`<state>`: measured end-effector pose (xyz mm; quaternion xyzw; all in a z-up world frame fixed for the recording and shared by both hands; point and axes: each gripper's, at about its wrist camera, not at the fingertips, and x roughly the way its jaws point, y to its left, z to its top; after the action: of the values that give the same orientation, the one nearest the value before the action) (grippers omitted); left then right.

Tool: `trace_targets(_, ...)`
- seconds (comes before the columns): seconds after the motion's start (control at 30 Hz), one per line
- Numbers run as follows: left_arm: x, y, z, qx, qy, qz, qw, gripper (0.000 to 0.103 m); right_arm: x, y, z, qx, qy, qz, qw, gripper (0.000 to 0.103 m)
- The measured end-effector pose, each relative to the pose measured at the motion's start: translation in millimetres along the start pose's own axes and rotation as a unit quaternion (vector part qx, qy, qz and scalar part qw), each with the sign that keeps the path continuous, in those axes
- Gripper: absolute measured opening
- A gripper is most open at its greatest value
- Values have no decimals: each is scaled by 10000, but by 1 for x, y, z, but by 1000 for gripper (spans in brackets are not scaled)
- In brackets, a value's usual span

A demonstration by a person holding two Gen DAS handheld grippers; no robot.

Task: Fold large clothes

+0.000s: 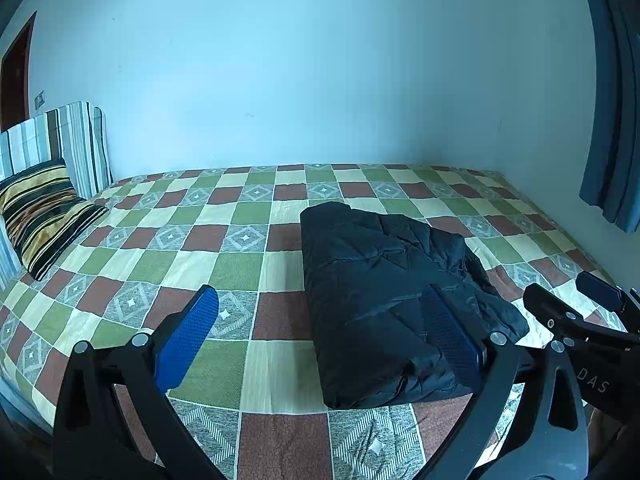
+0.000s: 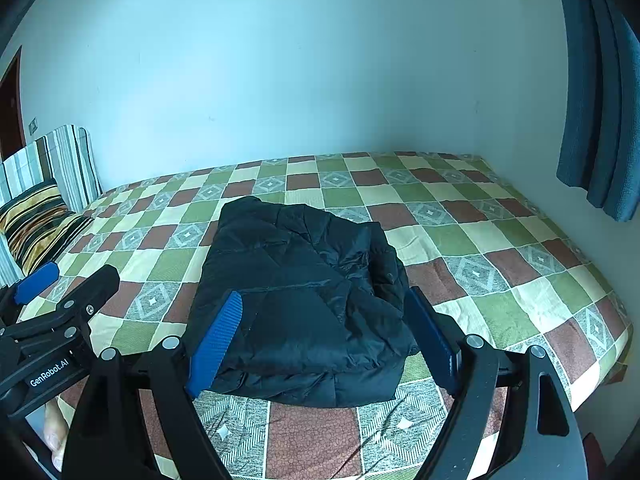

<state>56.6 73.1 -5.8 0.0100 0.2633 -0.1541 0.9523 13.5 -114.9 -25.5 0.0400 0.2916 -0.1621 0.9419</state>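
Note:
A black padded jacket lies folded into a thick rectangular bundle on the checkered bedspread; it also shows in the right wrist view. My left gripper is open and empty, held just in front of the bundle's near left side, its right blue pad over the jacket's edge. My right gripper is open and empty, its jaws spread in front of the bundle's near end. Each gripper shows at the edge of the other's view.
A striped pillow and a striped cushion lean at the bed's left end. A pale wall runs behind the bed. A blue curtain hangs at the right. The bed's near right corner drops off.

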Motion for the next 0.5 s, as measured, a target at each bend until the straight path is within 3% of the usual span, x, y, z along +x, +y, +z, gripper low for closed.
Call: trace_targets(0.5, -1, -3, 3, 77, -85, 53, 9999, 101, 3, -1, -2, 33, 54, -2, 10000, 82)
